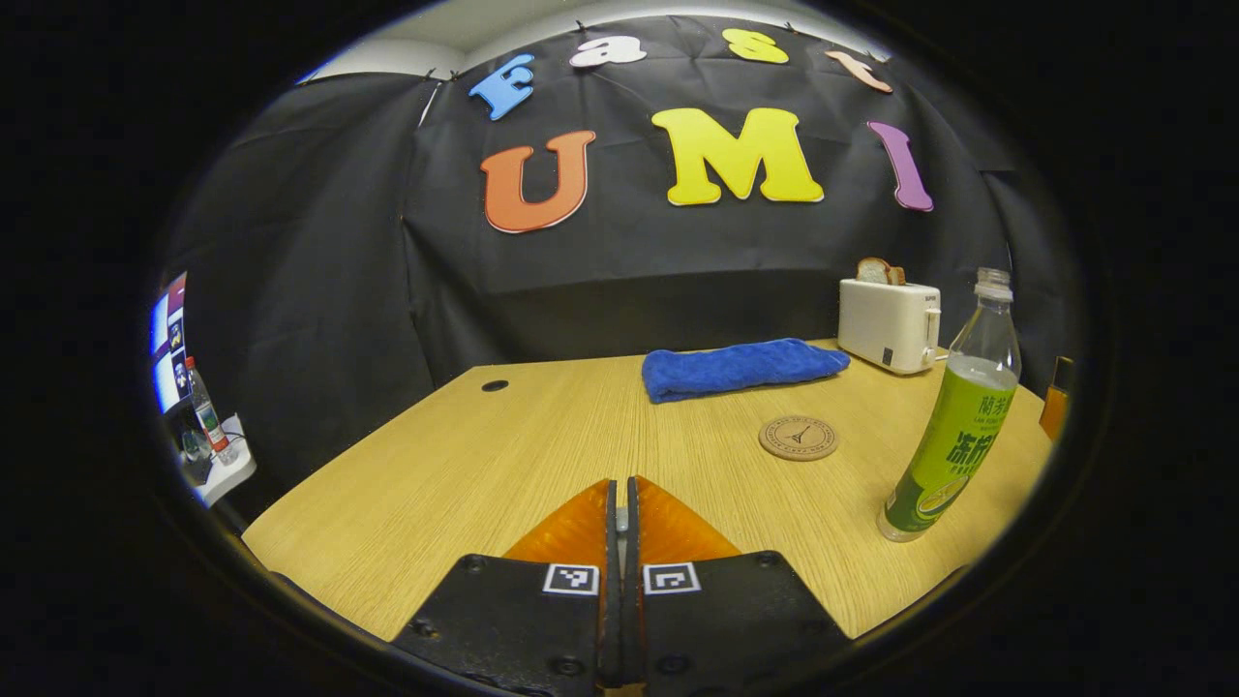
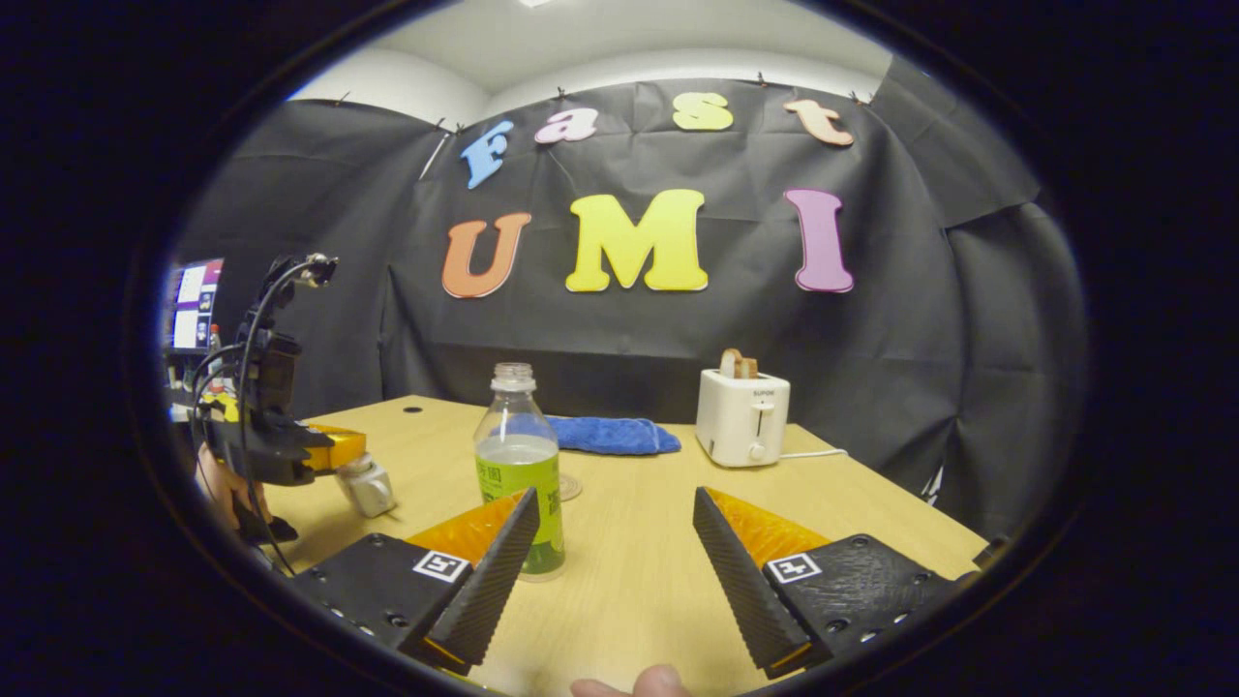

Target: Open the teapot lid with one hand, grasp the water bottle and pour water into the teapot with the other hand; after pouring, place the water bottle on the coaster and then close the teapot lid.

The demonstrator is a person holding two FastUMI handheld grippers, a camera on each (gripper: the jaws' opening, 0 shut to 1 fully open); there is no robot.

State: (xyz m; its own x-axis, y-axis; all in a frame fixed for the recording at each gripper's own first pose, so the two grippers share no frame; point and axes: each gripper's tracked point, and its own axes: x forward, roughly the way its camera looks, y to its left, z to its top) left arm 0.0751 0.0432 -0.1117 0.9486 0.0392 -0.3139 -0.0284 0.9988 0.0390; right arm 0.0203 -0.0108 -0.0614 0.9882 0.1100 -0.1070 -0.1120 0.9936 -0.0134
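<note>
bottle (image 2: 519,465) upright before wide right tongs (image 2: 616,542); left tongs (image 1: 620,503) pressed together; coaster (image 1: 799,438) unobstructed.

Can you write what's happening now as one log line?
left claw: shut, empty | right claw: open, near bottle | coaster: bare

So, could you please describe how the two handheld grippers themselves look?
Each gripper has a black textured body. The left gripper and right gripper both carry small square black-and-white markers by wedge-shaped fingers; the right's pads are ridged. Black cables loop over the left one.
</note>
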